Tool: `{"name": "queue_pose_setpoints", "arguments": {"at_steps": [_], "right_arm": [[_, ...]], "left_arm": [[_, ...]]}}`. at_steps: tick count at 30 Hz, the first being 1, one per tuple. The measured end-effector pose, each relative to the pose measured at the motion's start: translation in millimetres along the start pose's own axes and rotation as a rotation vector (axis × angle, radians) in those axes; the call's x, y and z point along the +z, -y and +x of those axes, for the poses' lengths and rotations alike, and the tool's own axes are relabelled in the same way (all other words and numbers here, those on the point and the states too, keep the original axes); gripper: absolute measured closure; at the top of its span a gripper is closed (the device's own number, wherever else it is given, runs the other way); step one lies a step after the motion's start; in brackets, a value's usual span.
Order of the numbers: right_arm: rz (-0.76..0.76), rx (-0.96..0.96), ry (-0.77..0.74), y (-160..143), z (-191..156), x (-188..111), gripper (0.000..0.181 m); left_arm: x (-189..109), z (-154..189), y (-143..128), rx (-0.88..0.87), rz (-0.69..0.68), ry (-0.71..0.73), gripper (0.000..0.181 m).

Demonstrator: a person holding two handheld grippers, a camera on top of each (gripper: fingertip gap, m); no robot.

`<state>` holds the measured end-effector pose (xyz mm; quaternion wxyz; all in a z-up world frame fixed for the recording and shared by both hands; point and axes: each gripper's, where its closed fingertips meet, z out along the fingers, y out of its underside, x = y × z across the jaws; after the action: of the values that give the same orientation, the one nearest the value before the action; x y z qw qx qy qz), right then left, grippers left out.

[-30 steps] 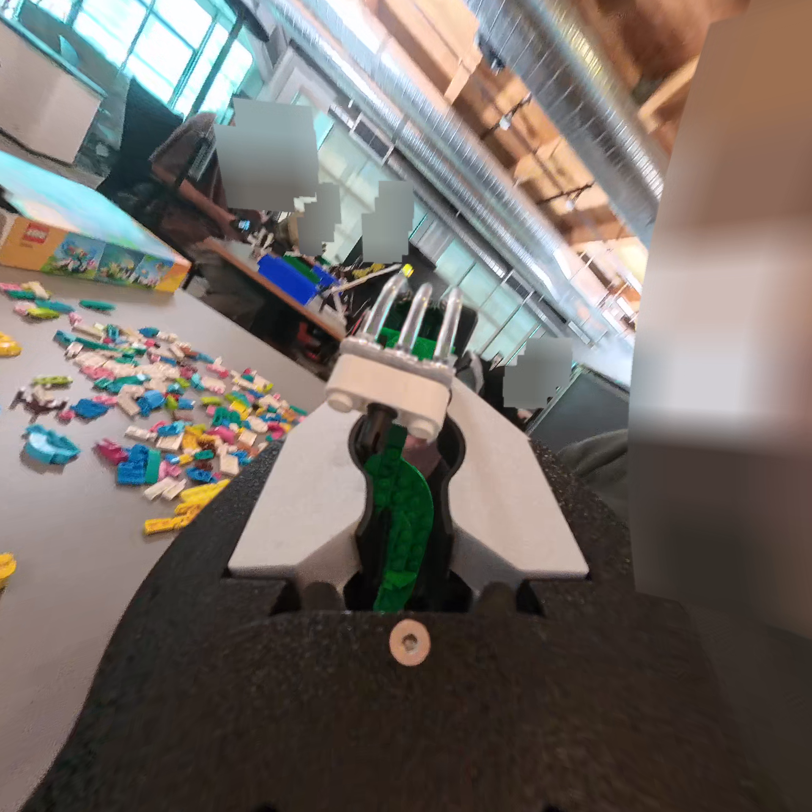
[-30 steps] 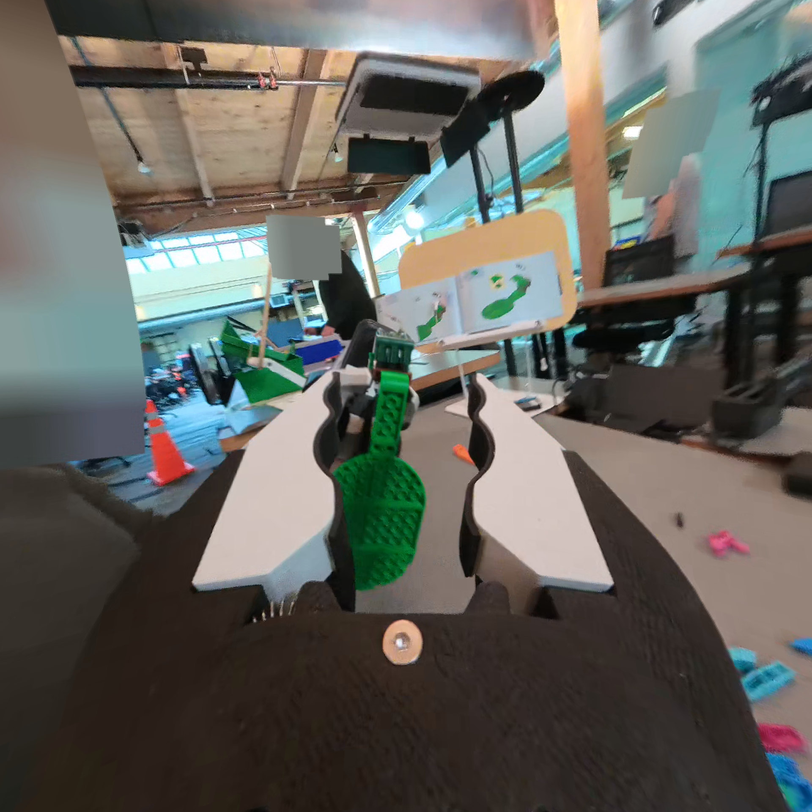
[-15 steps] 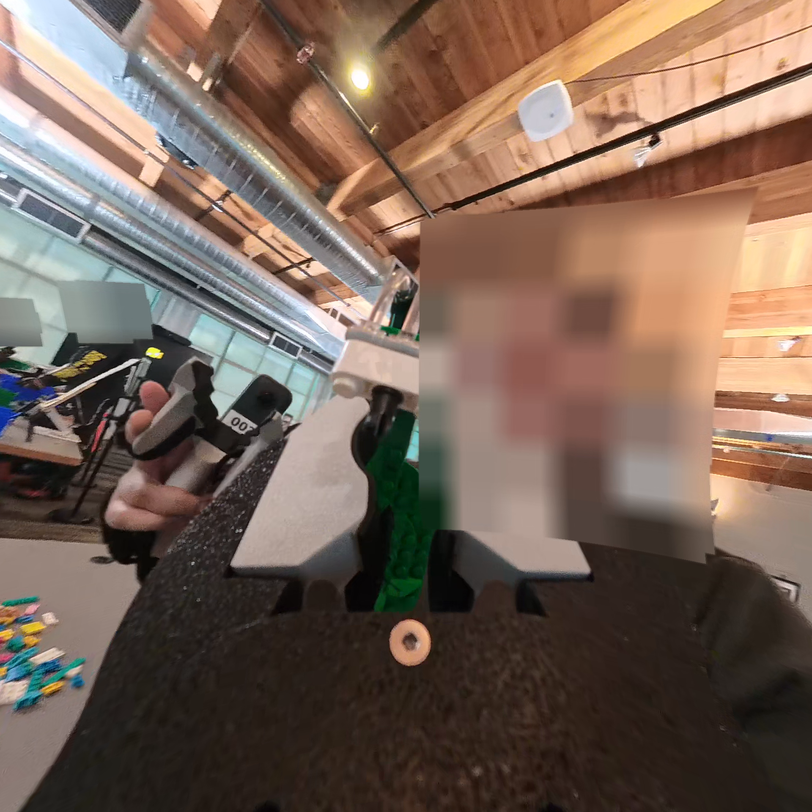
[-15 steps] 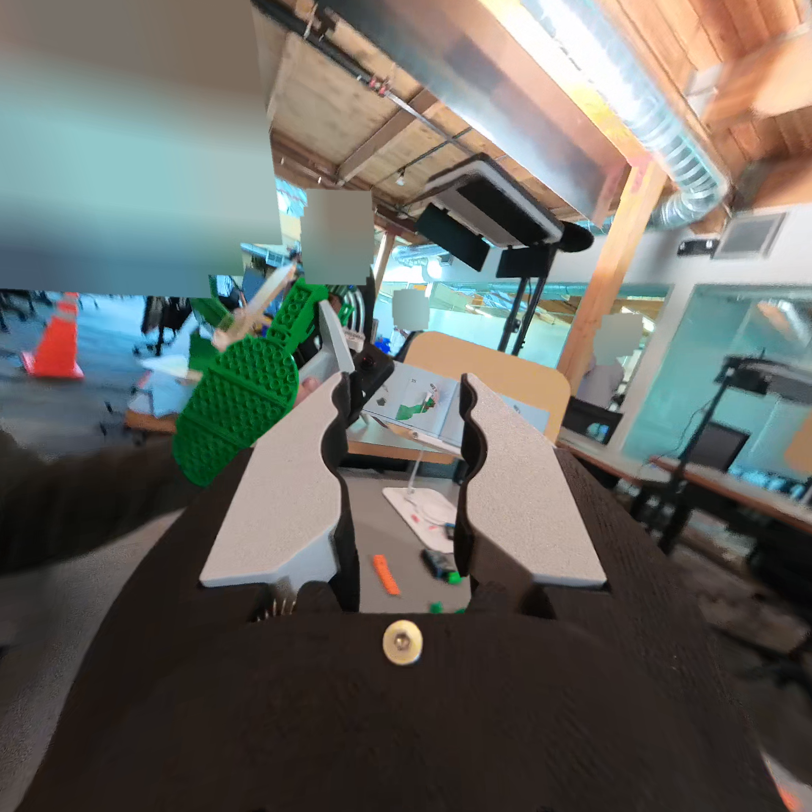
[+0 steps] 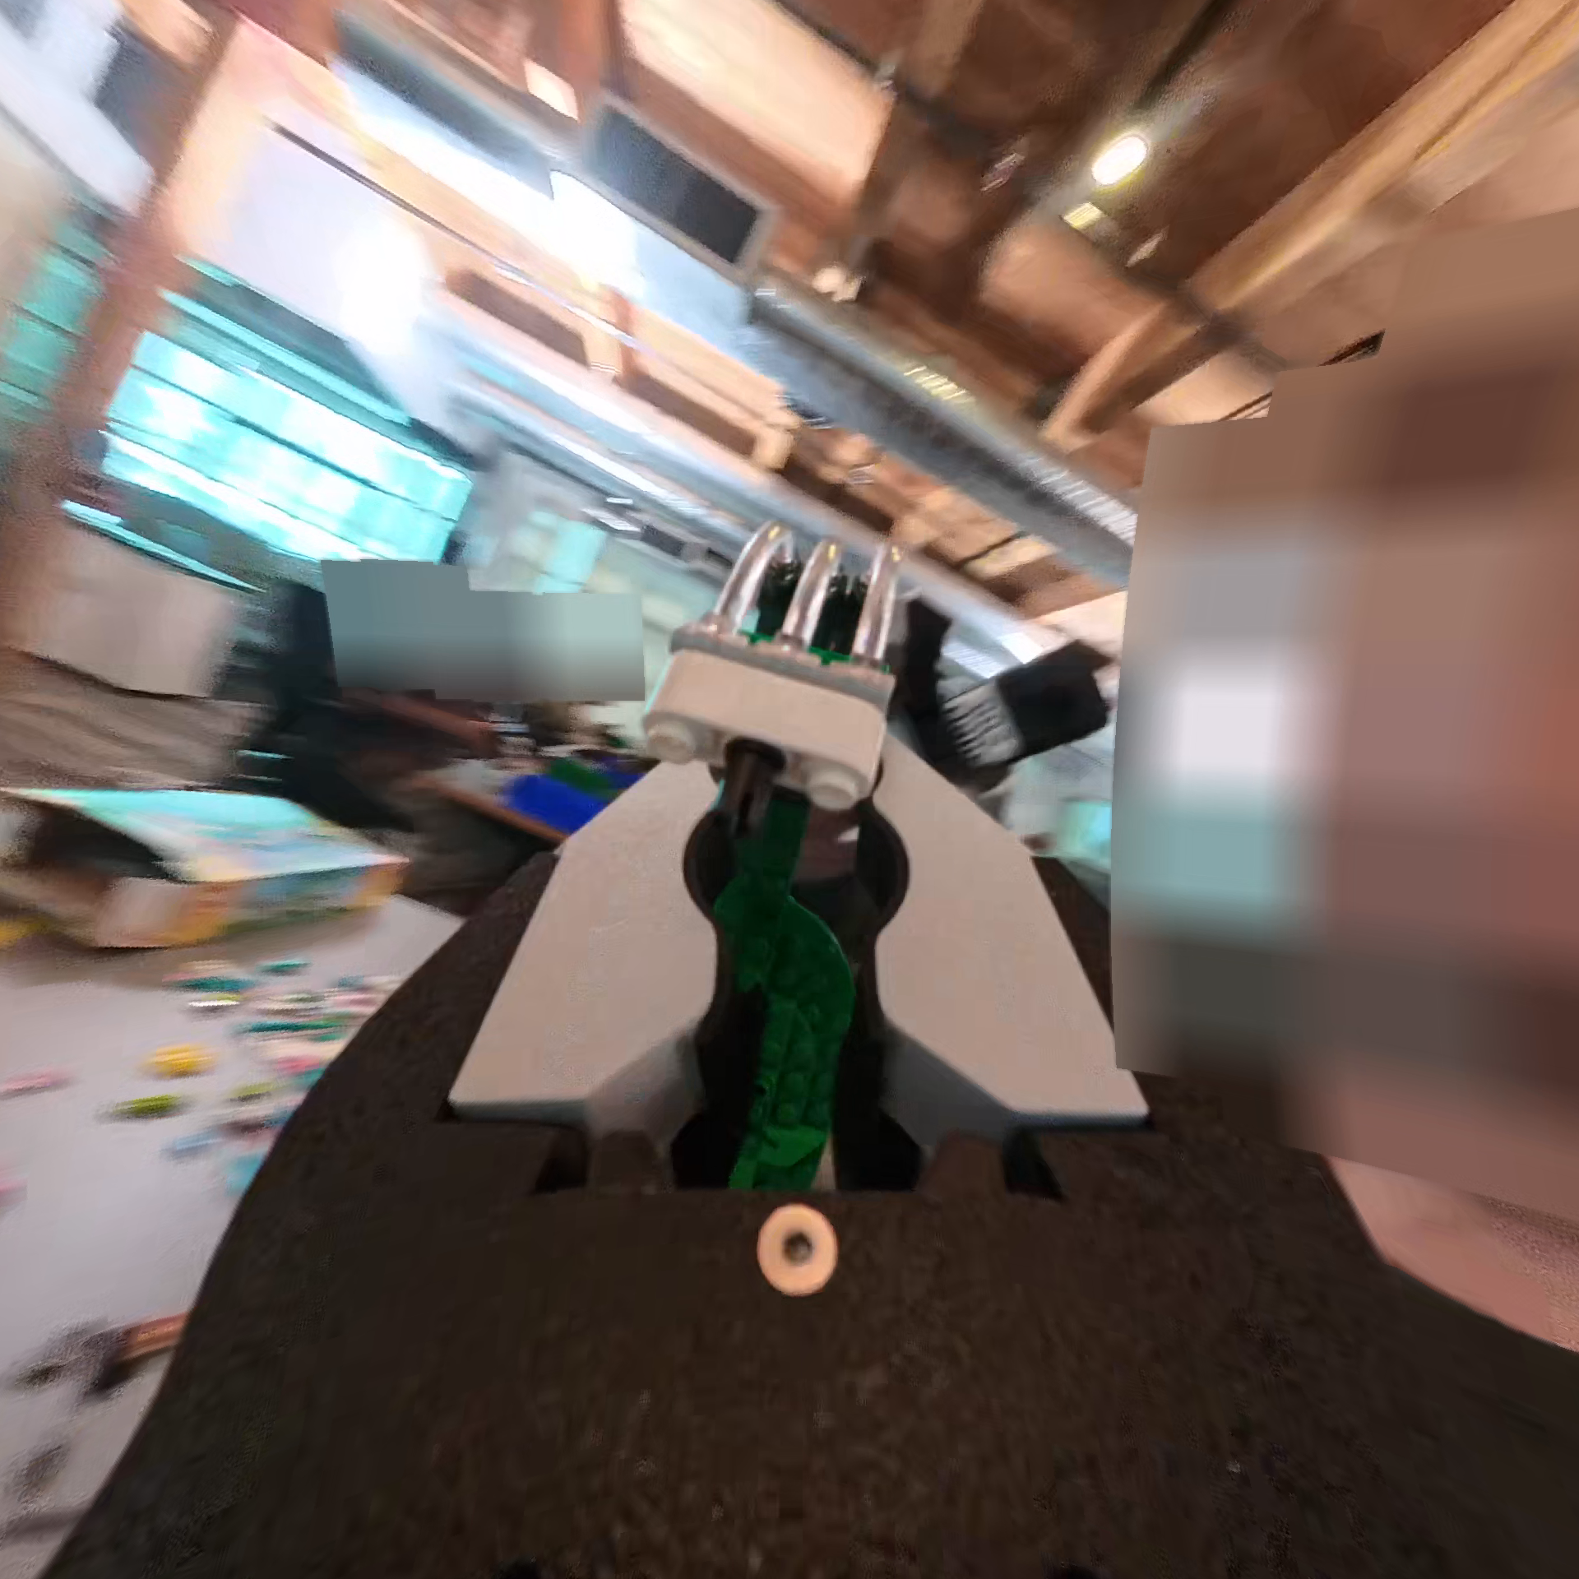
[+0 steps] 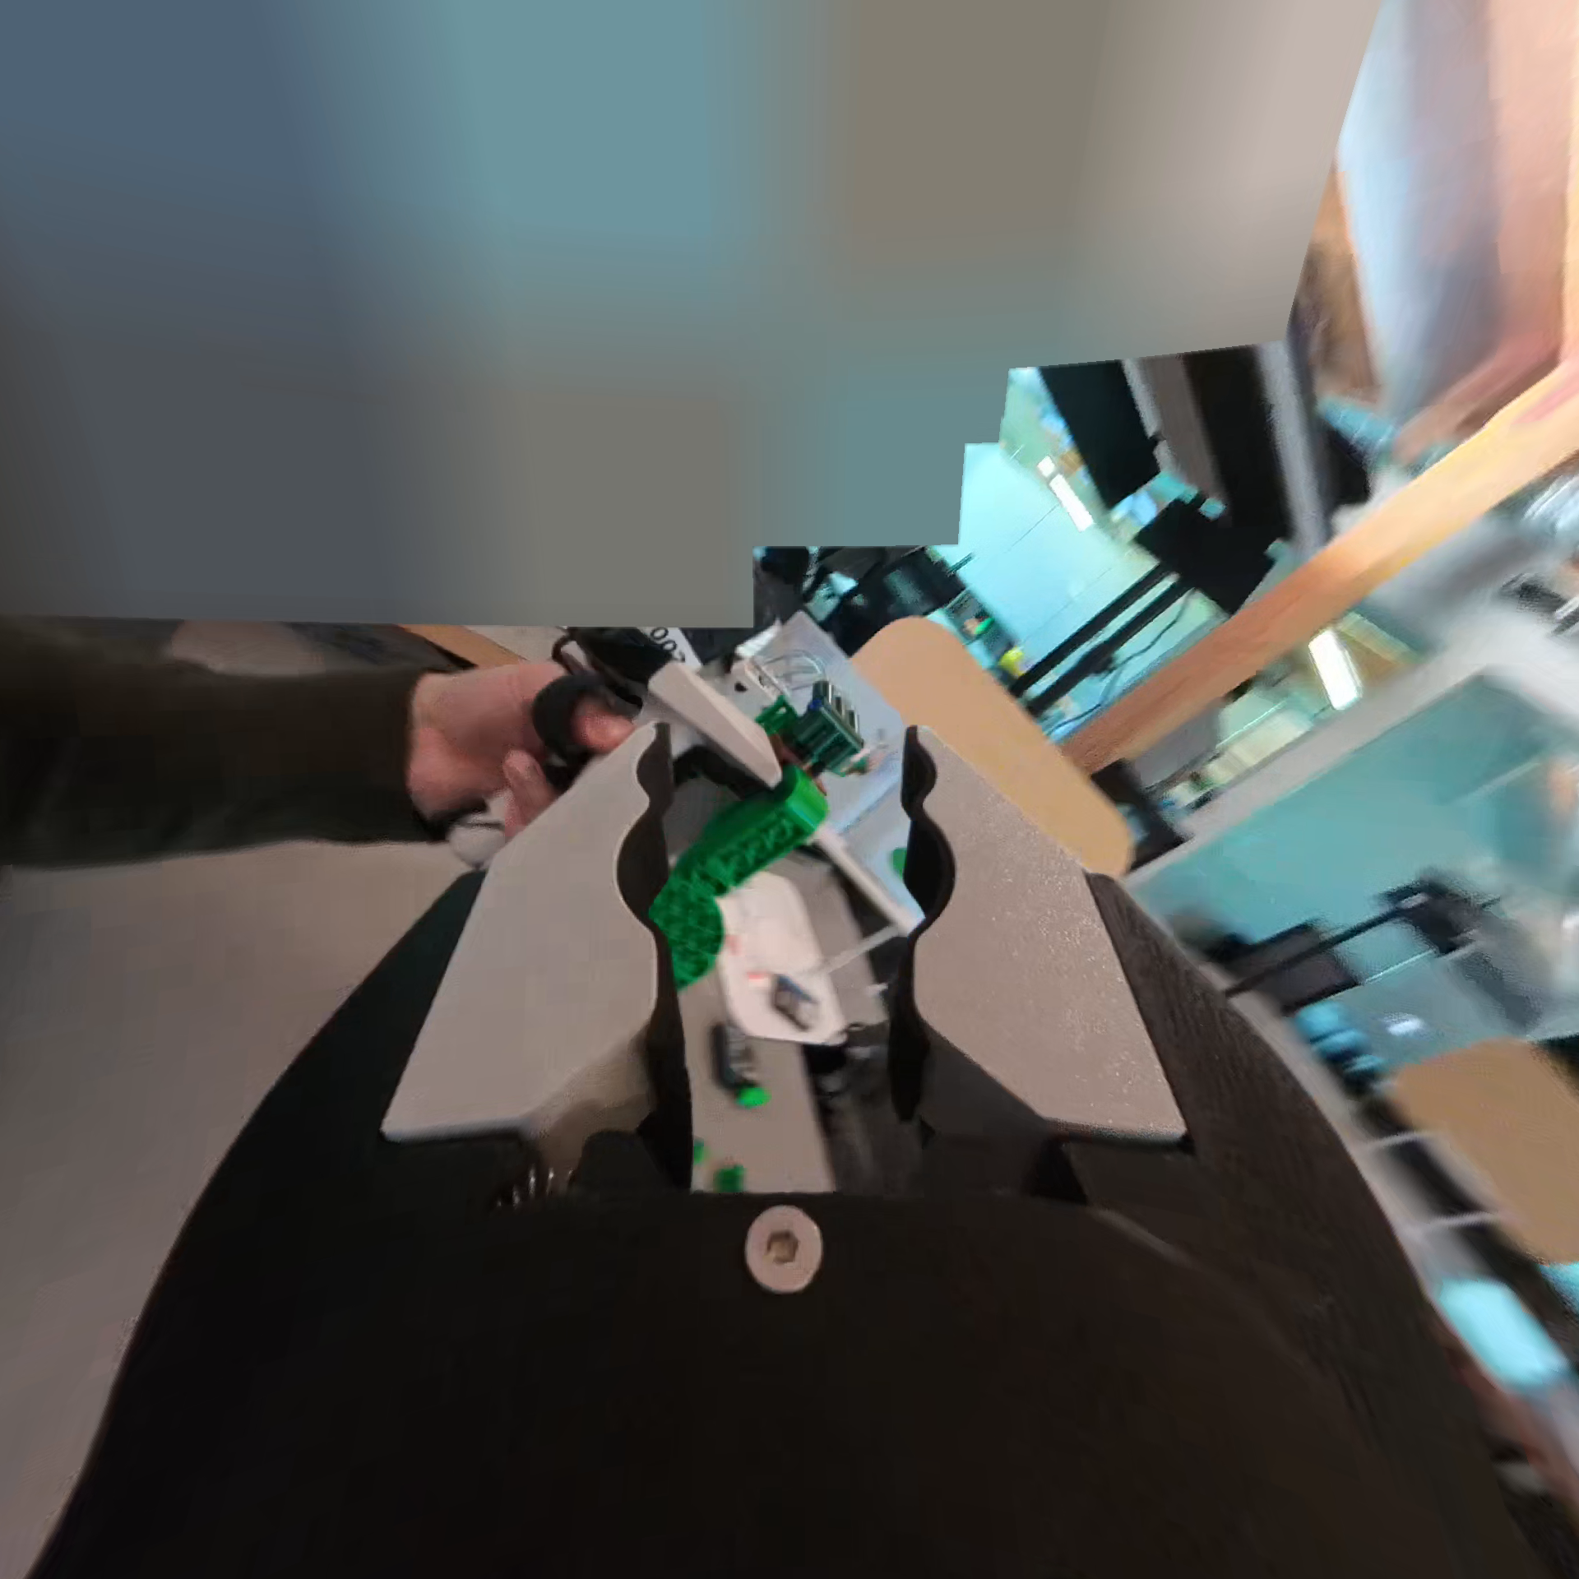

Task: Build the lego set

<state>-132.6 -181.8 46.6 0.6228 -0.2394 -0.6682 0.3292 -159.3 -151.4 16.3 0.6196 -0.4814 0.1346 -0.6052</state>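
Left wrist view: left gripper (image 5: 790,803) clamped on green lego assembly (image 5: 790,983). Long axis runs along fingers, pointing forward and up. White brick (image 5: 769,713) with three clear curved pieces sits beyond fingertips. Blurred loose bricks (image 5: 248,1034) and set box (image 5: 205,863) lie on grey tabletop (image 5: 102,1196), left side.

Right wrist view: right gripper (image 6: 782,769) spread wide, holding nothing. Beyond it, hand (image 6: 487,752) holds left gripper; green assembly tilts, broad rounded end low, toward camera. Only this view shows studded green underside and white sheet (image 6: 773,957) on tabletop.
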Motion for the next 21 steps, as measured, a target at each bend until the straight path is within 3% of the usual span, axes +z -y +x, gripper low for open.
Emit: {"name": "queue_pose_setpoints", "arguments": {"at_steps": [1,3,8,12,17,21], "right_arm": [[0.006,0.072,0.037,3,2,5,0.130],[0.019,0.170,0.081,6,9,13,0.134],[-0.074,0.214,0.226,-7,5,25,0.139],[-0.159,0.197,0.320,-11,-9,24,0.153],[-0.213,0.203,0.321,-7,-11,27,0.136],[-0.246,0.234,0.363,-3,-19,29,0.155]], "left_arm": [[0,-3,2,0.100,-0.020,0.078,0.160],[2,-1,2,0.253,-0.074,0.161,0.160],[10,7,-13,0.592,-0.297,0.261,0.160],[12,12,-21,0.750,-0.374,0.287,0.159],[6,16,-25,0.748,-0.382,0.249,0.160],[1,22,-26,0.668,-0.347,0.185,0.160]]}}
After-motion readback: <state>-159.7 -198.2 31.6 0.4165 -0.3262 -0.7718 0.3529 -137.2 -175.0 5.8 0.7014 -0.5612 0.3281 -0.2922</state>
